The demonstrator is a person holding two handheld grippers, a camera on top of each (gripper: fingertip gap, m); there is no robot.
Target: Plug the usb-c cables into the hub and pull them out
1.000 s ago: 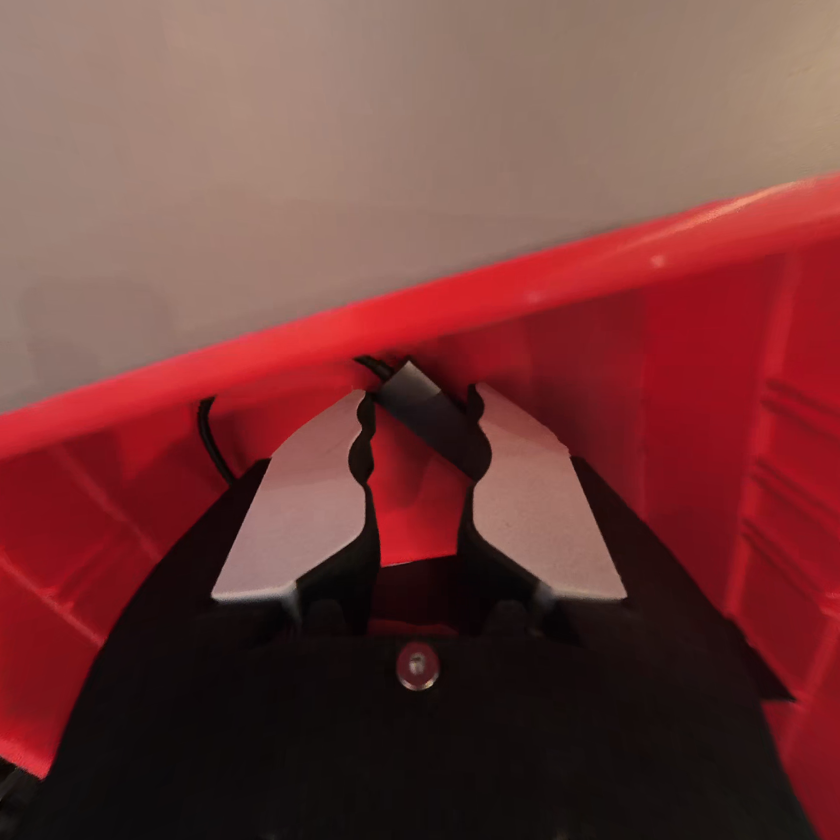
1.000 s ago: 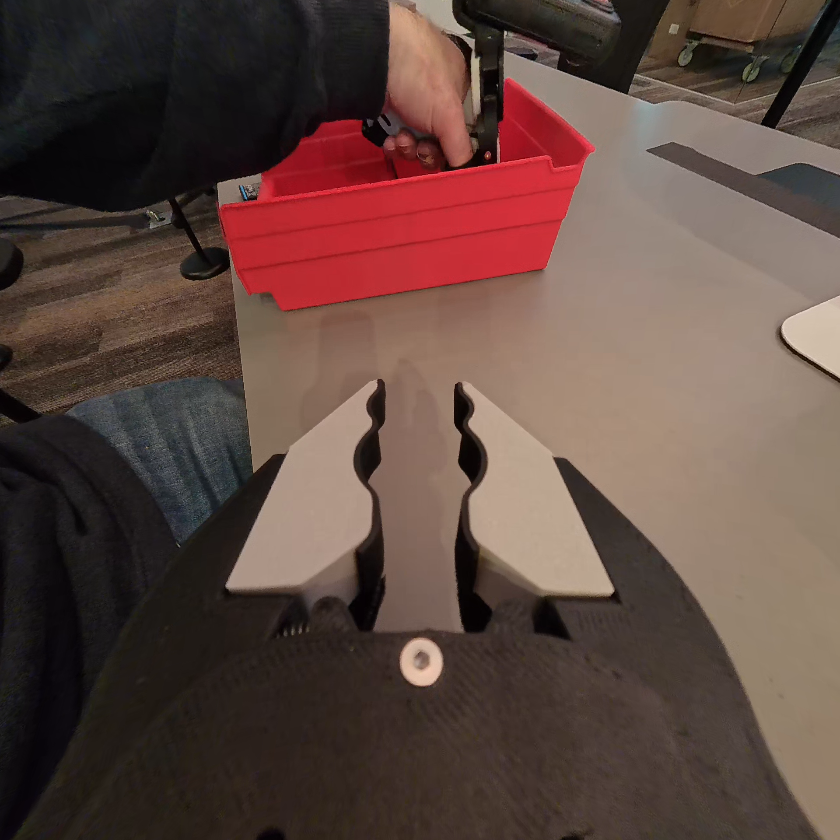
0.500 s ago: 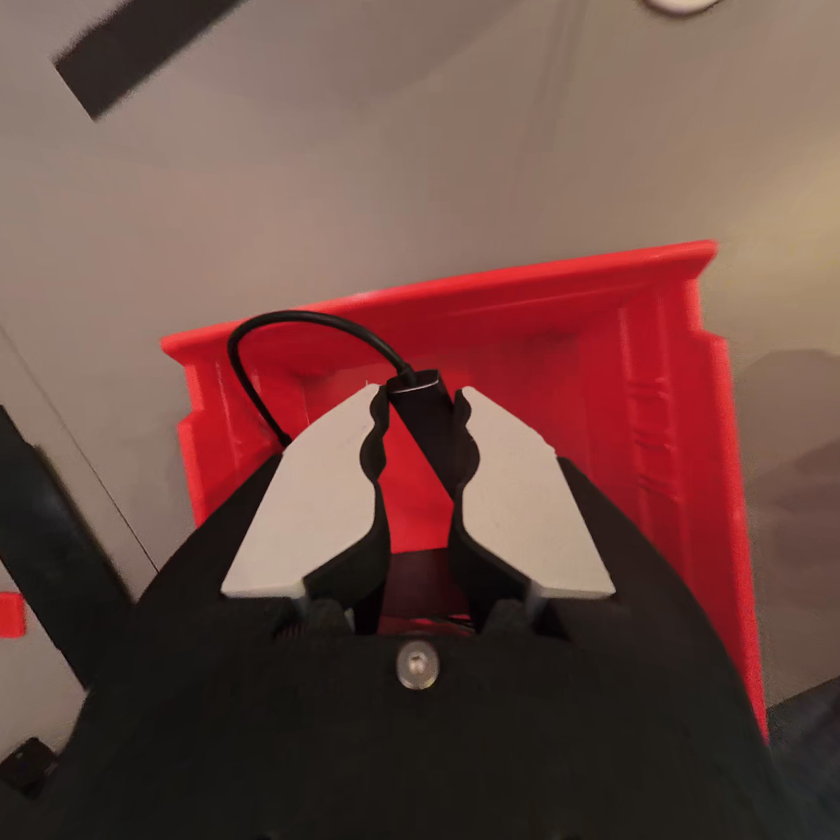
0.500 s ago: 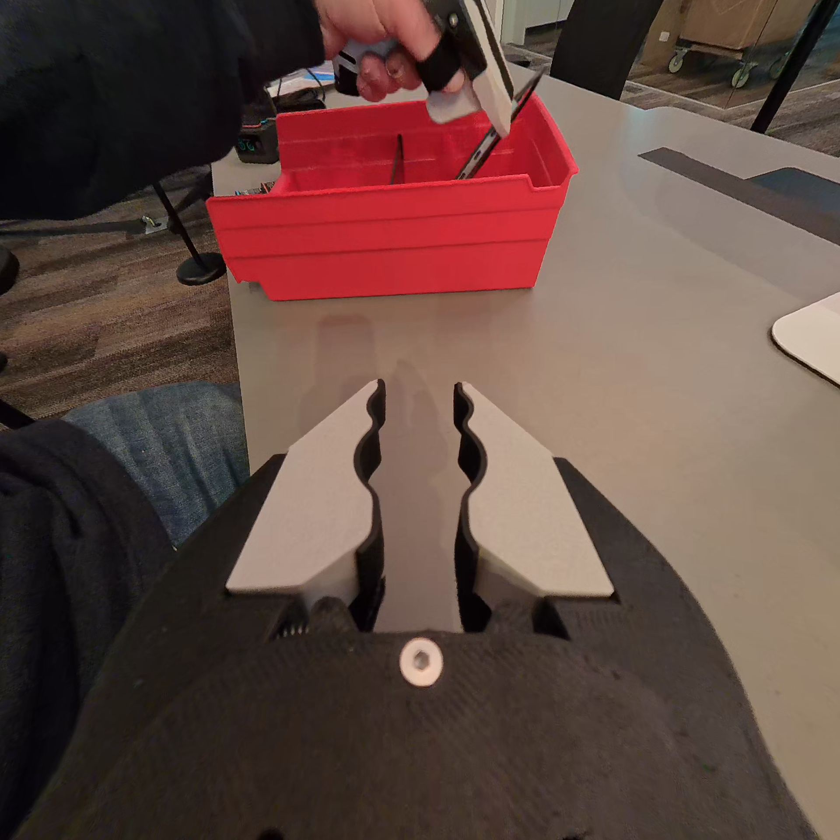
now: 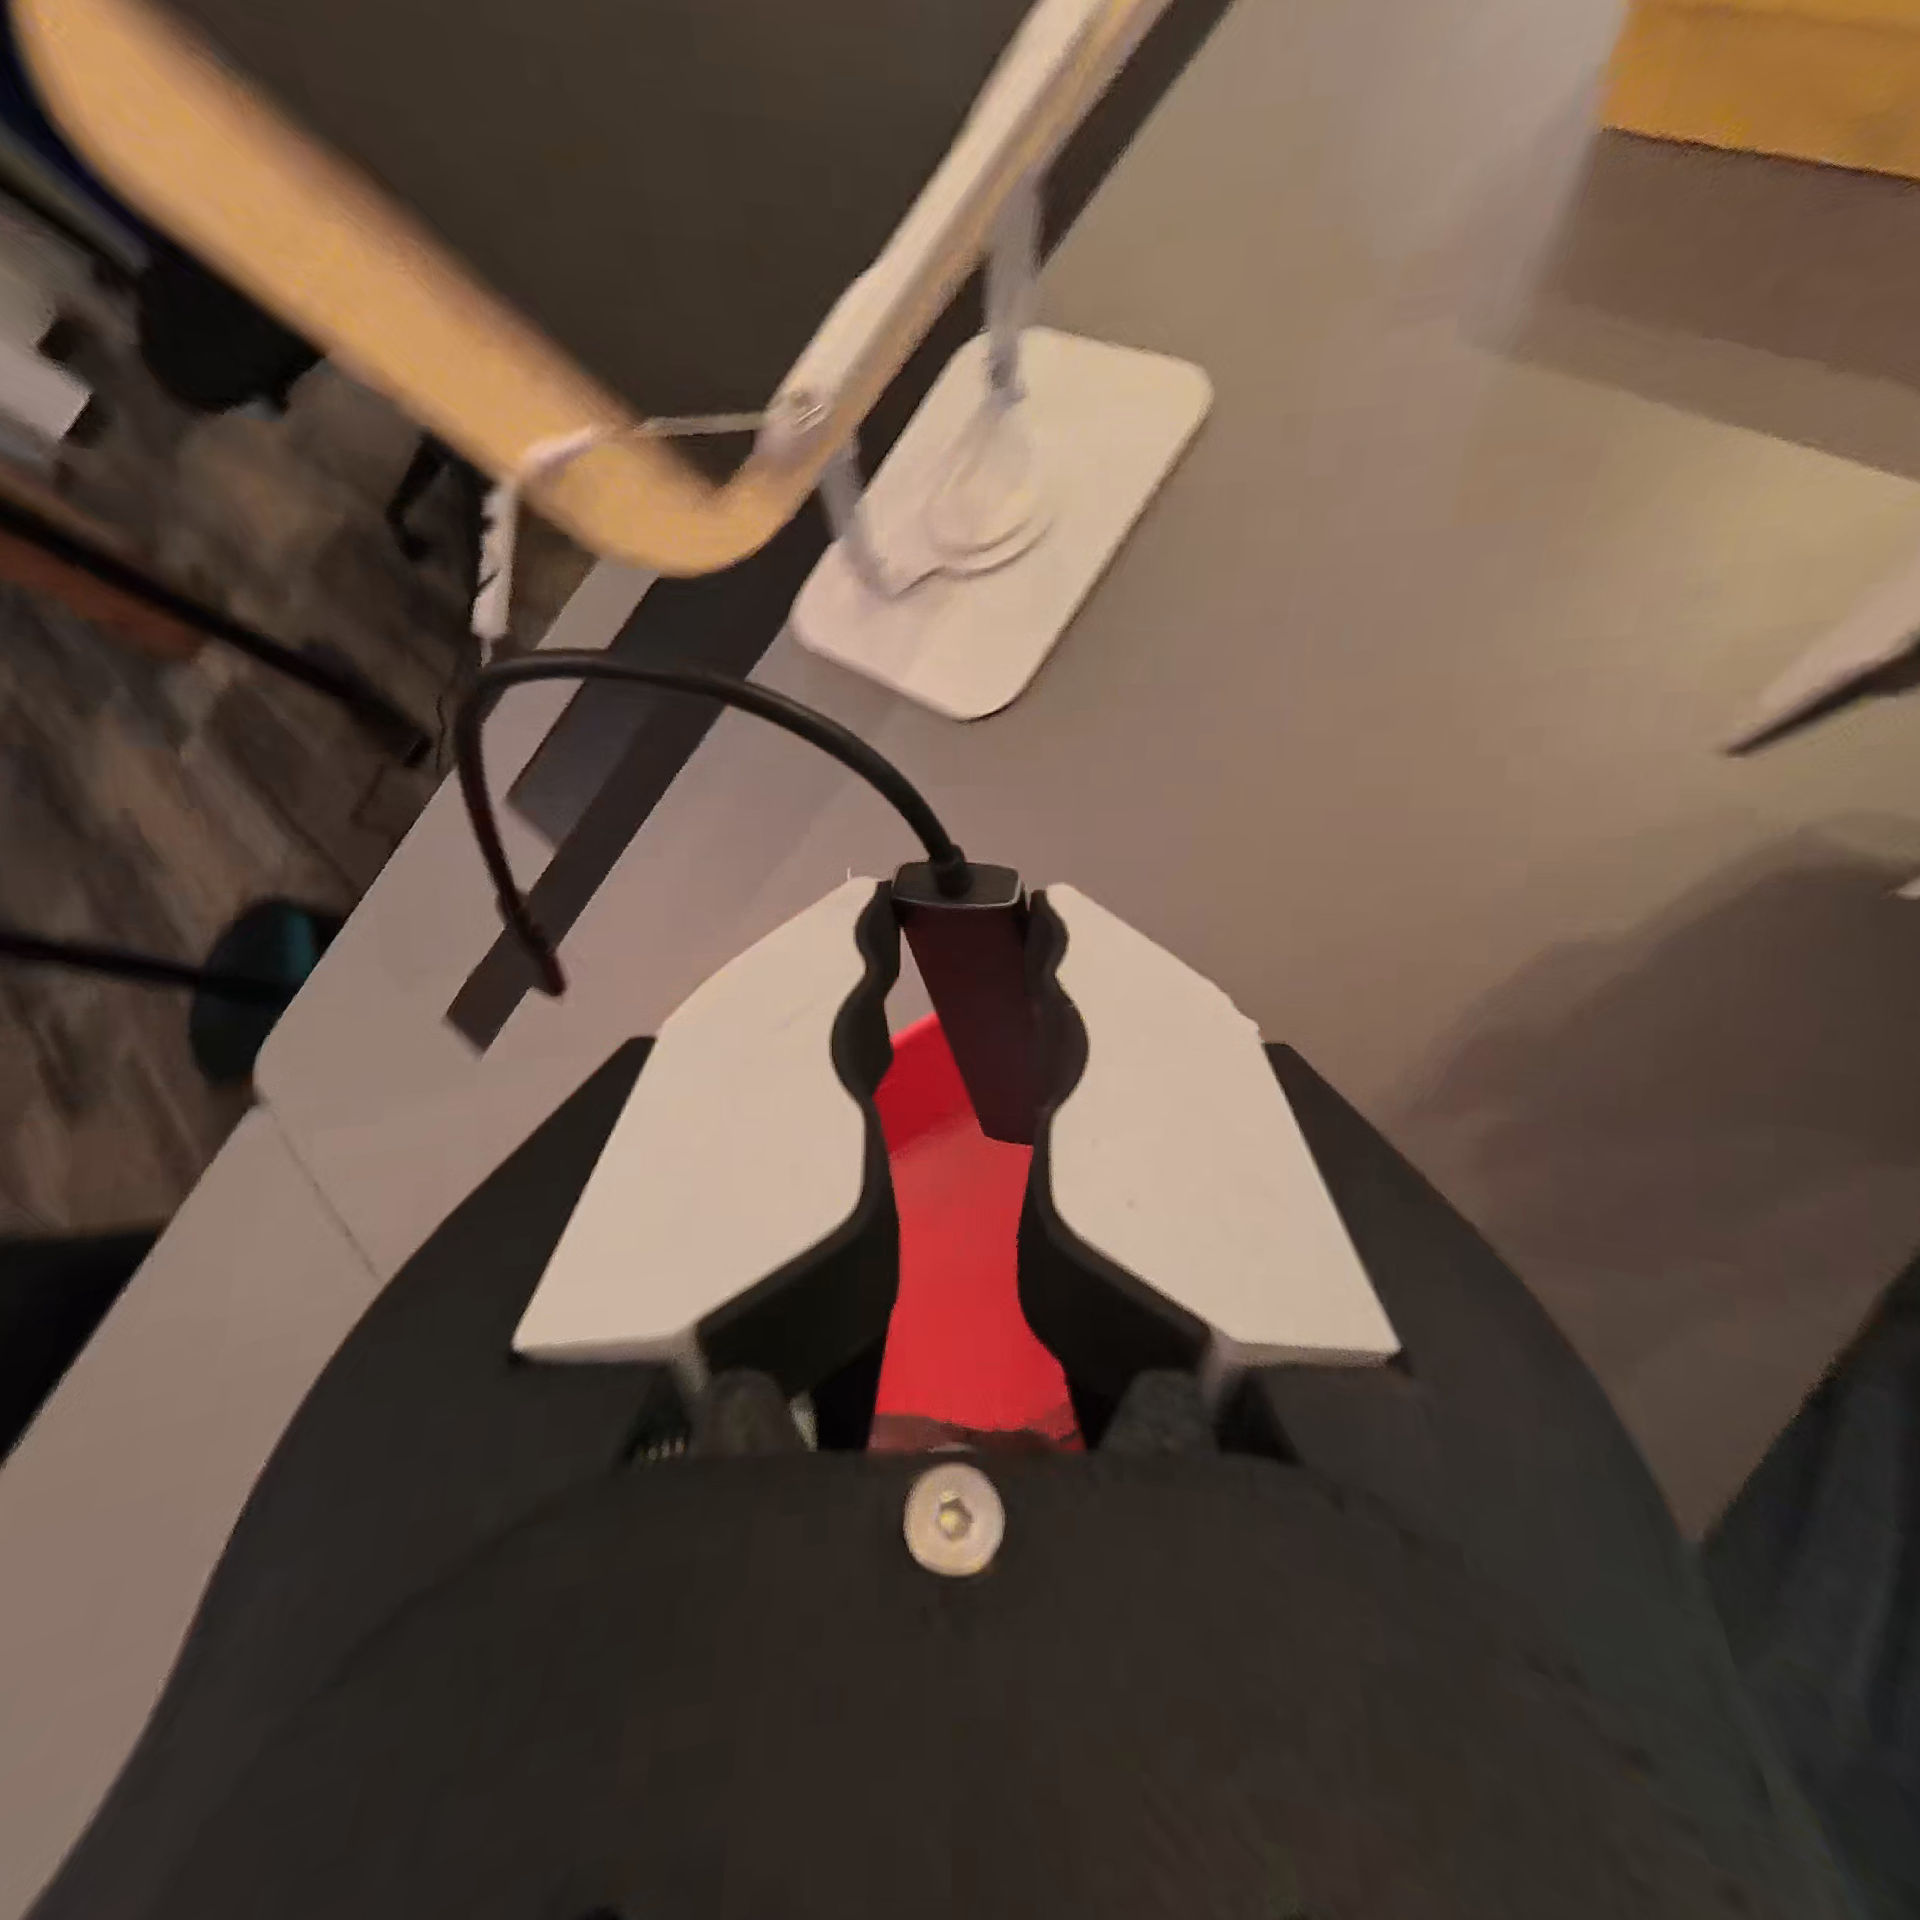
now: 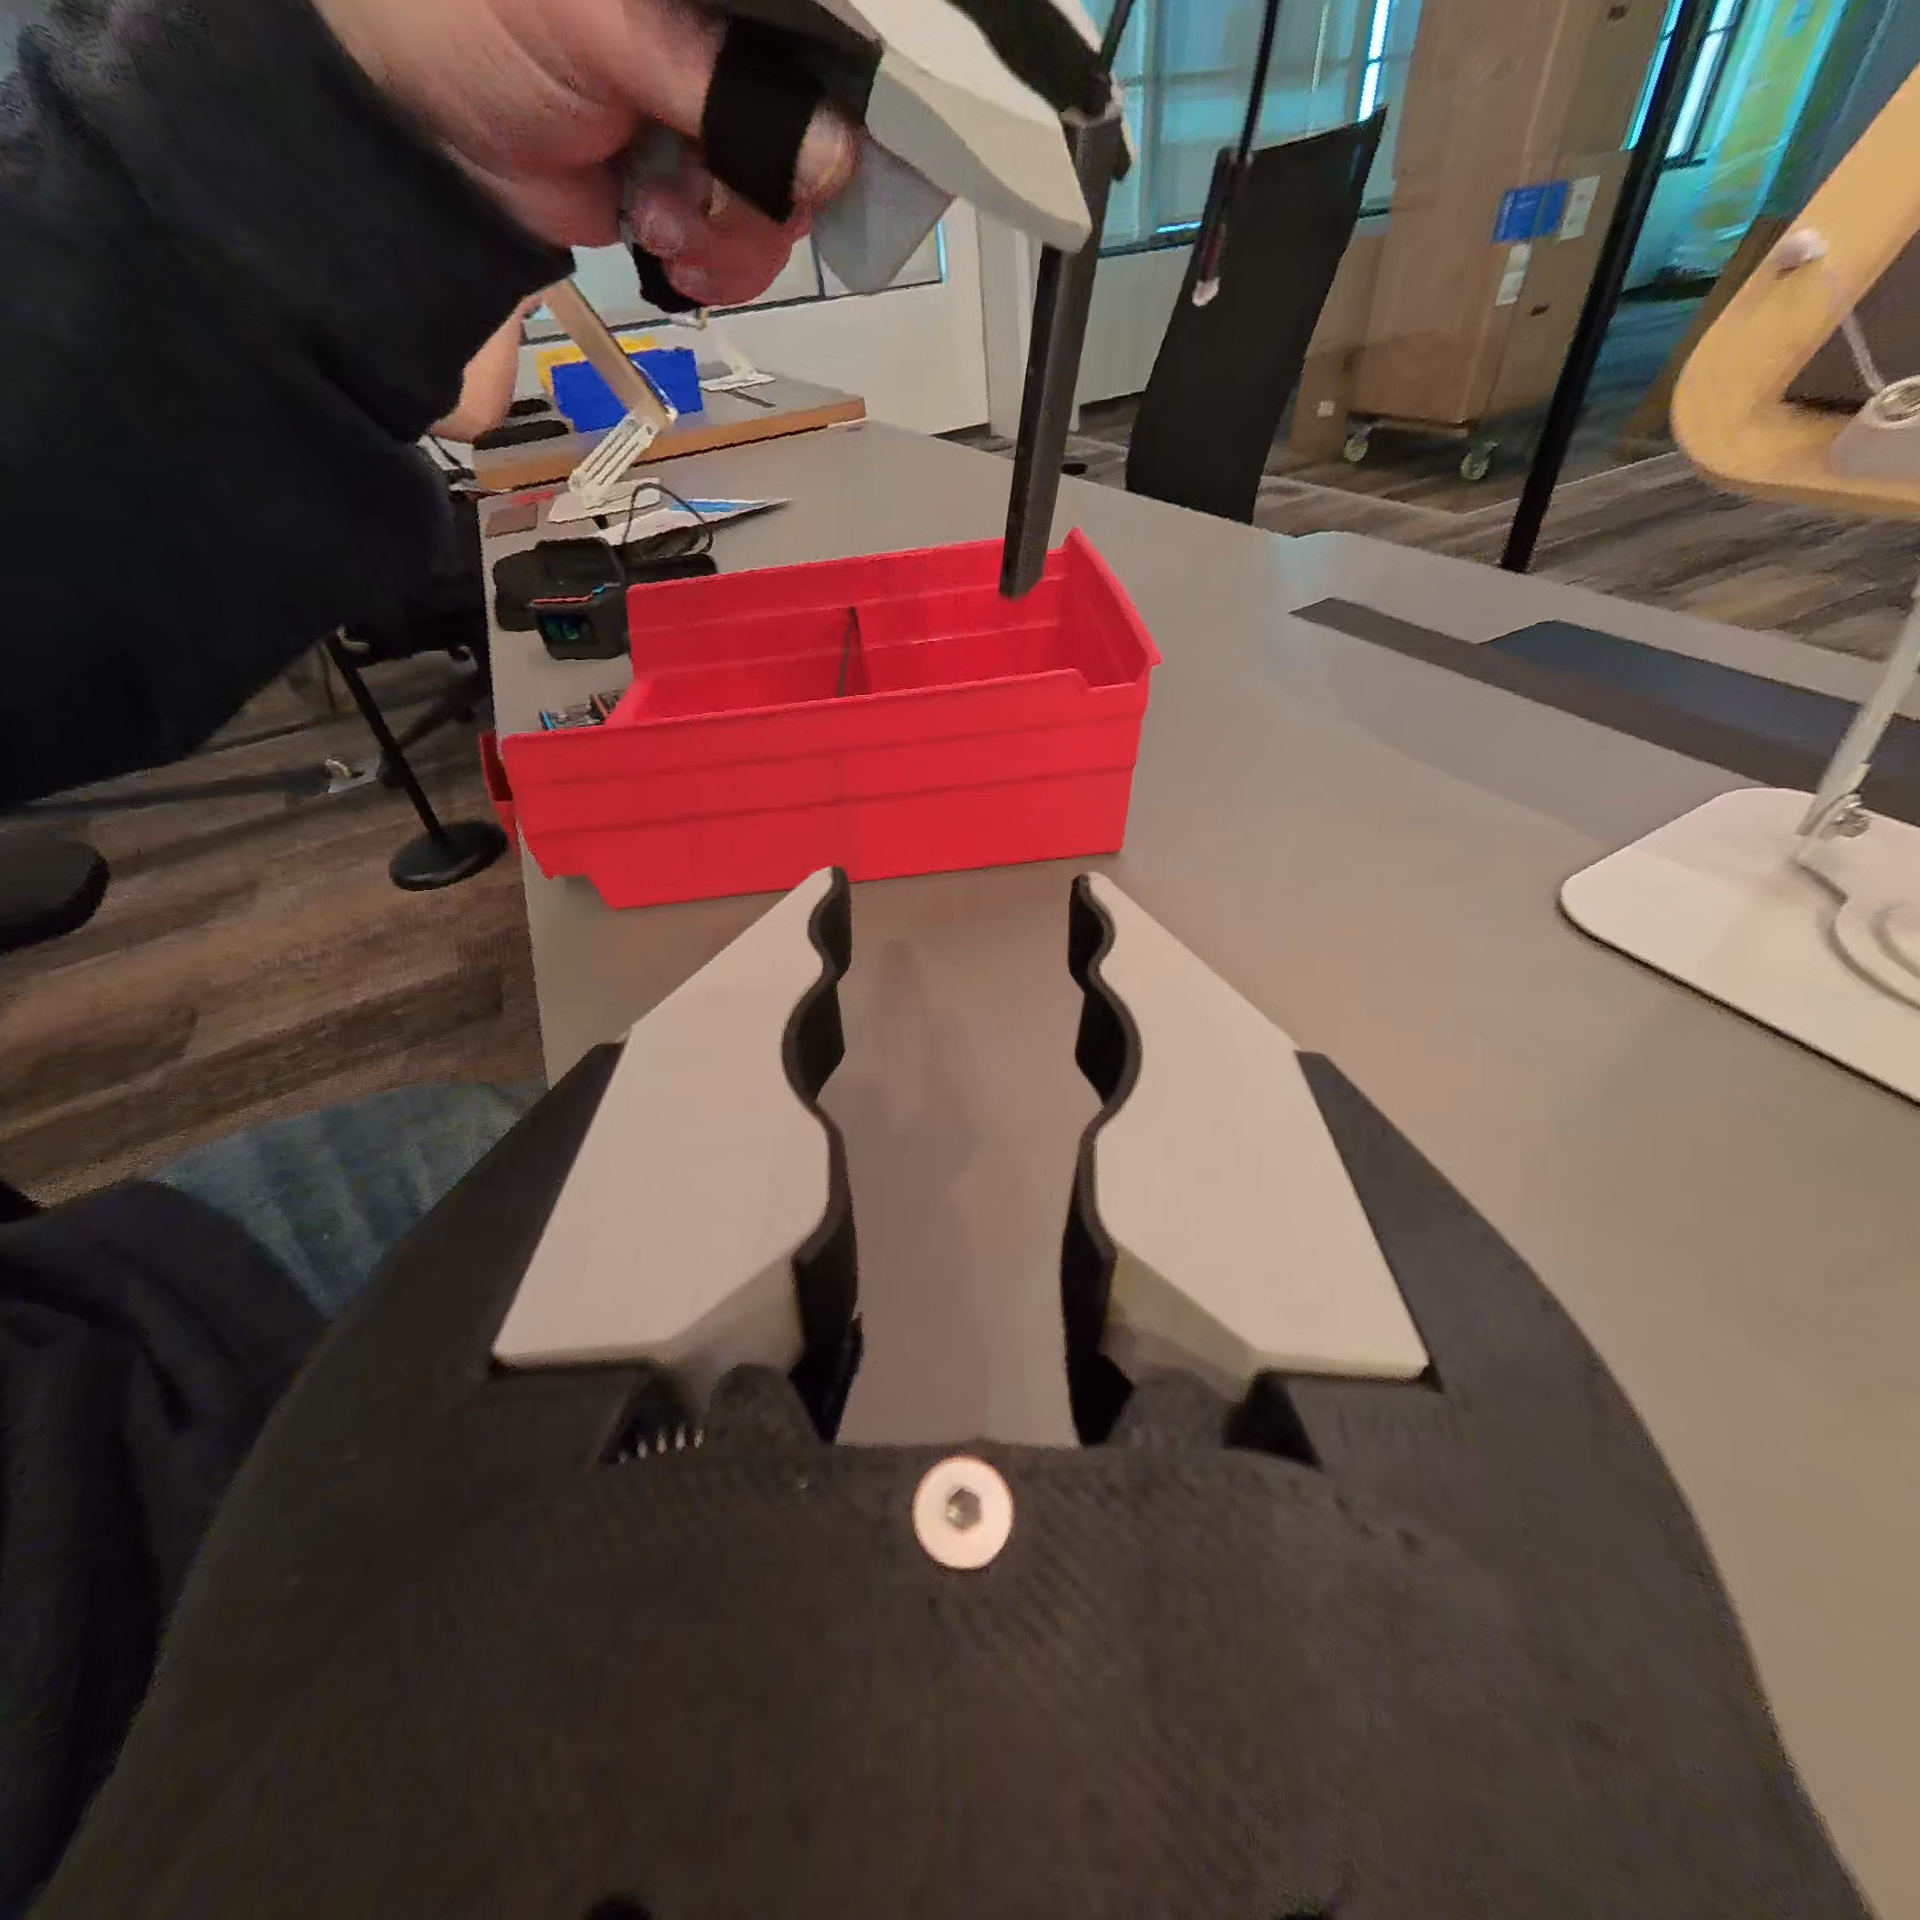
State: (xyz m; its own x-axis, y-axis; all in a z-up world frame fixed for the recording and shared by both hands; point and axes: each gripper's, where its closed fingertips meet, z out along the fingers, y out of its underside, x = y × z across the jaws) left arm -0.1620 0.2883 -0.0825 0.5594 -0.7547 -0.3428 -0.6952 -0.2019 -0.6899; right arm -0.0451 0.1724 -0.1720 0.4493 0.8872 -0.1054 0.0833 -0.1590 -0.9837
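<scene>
While the right gripper [image 6: 958, 914] hovered with its jaws apart and empty above the grey desk [image 6: 1403, 1091], the left gripper [image 5: 961, 914] was clamped on the dark hub [image 5: 971, 997], lifted above the red bin [image 6: 831, 790]. No plugging looked done yet. Beyond lay an office.

No legible text anywhere.

Two black handheld grippers, dark sleeves

Each gripper [image 5: 958, 904] [image 6: 956, 894] has a textured black body, pale grey wedge fingers [image 6: 686, 1143] with wavy black inner pads and a silver hex screw [image 6: 961, 1512] at the bottom centre. A dark sleeve [image 6: 208, 343] fills the upper left; blue jeans [image 6: 332, 1174] show at the left.
</scene>
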